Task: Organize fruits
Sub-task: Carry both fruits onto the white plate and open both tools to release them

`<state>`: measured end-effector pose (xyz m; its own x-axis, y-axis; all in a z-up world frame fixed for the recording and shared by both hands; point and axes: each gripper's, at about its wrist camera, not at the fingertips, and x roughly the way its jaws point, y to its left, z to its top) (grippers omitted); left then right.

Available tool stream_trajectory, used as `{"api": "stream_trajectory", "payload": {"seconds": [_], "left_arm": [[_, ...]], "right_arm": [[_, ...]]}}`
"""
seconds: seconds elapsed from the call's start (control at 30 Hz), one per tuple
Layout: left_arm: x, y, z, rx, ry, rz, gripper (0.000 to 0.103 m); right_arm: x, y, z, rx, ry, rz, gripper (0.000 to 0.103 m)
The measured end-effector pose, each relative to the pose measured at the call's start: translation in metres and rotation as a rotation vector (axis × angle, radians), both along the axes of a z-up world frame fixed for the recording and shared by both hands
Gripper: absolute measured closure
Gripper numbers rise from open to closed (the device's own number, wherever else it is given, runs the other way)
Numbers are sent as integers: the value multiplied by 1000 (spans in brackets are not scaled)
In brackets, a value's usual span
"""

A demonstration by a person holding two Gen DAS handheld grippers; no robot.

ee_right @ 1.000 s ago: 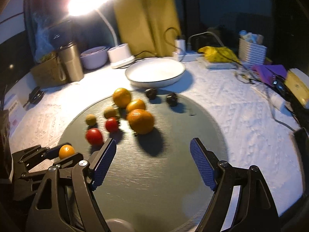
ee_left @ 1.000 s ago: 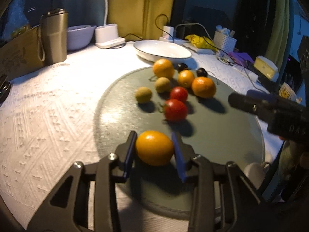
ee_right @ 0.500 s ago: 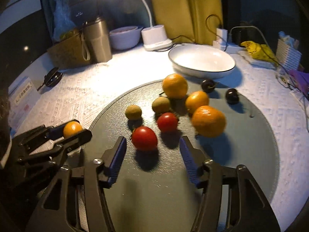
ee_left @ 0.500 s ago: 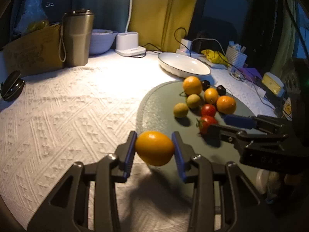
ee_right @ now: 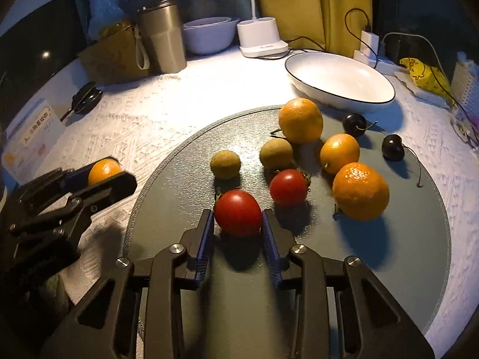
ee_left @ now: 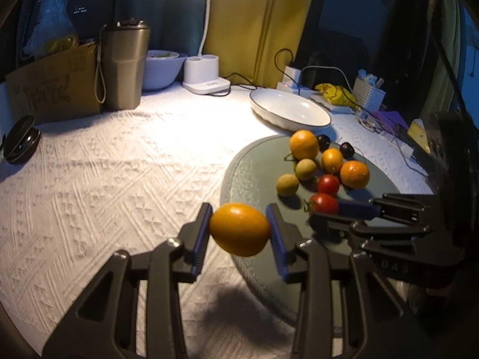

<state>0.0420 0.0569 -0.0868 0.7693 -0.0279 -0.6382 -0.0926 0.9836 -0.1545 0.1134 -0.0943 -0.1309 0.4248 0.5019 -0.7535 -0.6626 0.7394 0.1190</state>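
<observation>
Two grippers in play, both loaded. Your left gripper (ee_left: 239,229) is clamped on a small oval orange fruit (ee_left: 239,229), carried clear of the surface, above the white textured cloth (ee_left: 104,179) just at the left rim of the round grey mat (ee_right: 404,269). Your right gripper (ee_right: 238,224) is low over the near part of the mat; its jaws are closing on a red tomato (ee_right: 238,212), with the blue pads (ee_right: 206,239) against both sides of it. Just beyond sit a second tomato (ee_right: 288,187) and a large orange (ee_right: 360,191) to its right. Farther on: two greenish-brown round fruits (ee_right: 225,164), two more oranges (ee_right: 301,120), then two dark cherries (ee_right: 354,124). An empty white dish (ee_right: 338,77) stands past the far edge of the mat, on the cloth.
</observation>
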Motion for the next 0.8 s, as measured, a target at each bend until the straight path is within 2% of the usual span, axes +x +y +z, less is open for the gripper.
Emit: {"api": "stream_trajectory", "payload": {"seconds": [0.4,0.8], "left_arm": [[34,-15,23,39,-34,-31,65],[92,-24,45,46,-59,-85,65]], "right_arm": [[9,-23,26,78,-57,-6,69],[55,-45,53,115,-145,-49,69]]}}
